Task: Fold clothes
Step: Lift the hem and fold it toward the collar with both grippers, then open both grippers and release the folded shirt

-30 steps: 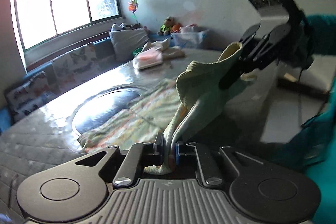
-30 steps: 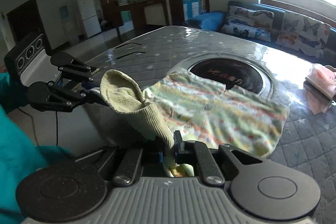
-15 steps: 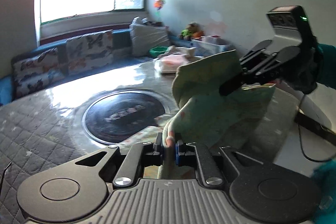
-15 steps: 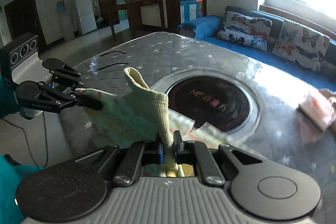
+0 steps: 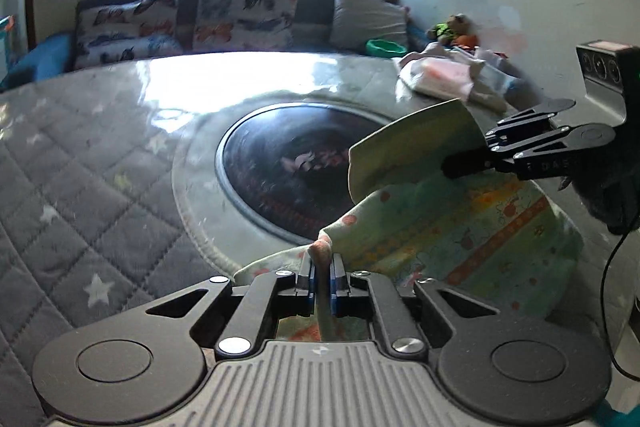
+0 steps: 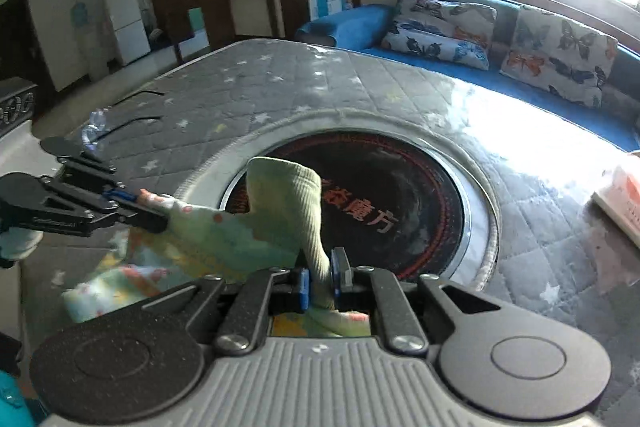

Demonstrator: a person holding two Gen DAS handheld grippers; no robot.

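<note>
A small pale green garment (image 5: 452,227) with orange and yellow print hangs between both grippers over the near edge of the table. My left gripper (image 5: 321,269) is shut on one edge of it. My right gripper (image 6: 321,277) is shut on its ribbed waistband (image 6: 298,203). The right gripper shows in the left wrist view (image 5: 464,165), pinching the band. The left gripper shows in the right wrist view (image 6: 148,217), holding the printed edge. The garment's lower part lies folded on itself (image 6: 120,283).
The table has a grey quilted star cover (image 5: 80,195) and a round black glass centre (image 5: 280,171). A folded pink and white pile (image 5: 444,79) lies at its far right. A blue sofa with butterfly cushions (image 6: 552,55) stands behind.
Both grippers have lifted the garment off the table and drawn it back toward the near edge. The black glass centre, covered a second ago, now shows.
</note>
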